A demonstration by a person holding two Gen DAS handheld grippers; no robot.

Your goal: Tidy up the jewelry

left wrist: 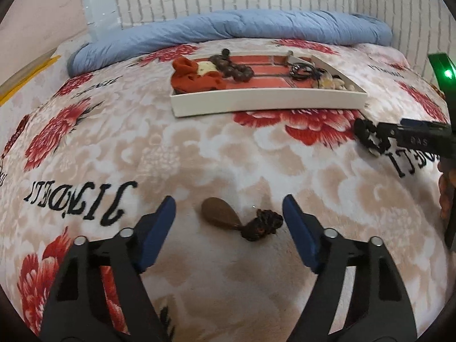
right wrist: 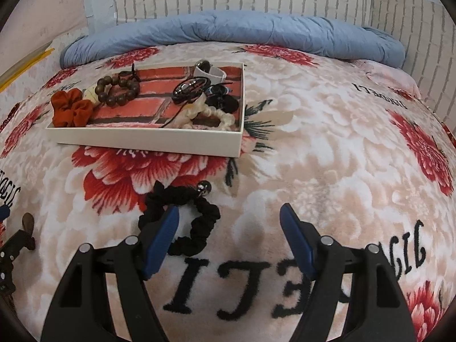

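A white tray [right wrist: 148, 139] sits on a flowery blanket [right wrist: 327, 156]. Inside the tray are a red scrunchie [right wrist: 72, 108], a brown bead bracelet [right wrist: 118, 91], a cream scrunchie [right wrist: 211, 118] and some dark hair ties [right wrist: 188, 89]. In front of the tray, on the blanket, lies a black scrunchie [right wrist: 196, 228]. The right gripper [right wrist: 229, 225] has its fingers wide apart, and its left finger is over the black scrunchie. Farther in front of the tray lies a brown wooden drop with a dark knot [left wrist: 228, 218]. The left gripper [left wrist: 228, 213] has its fingers wide apart, one on each side of it.
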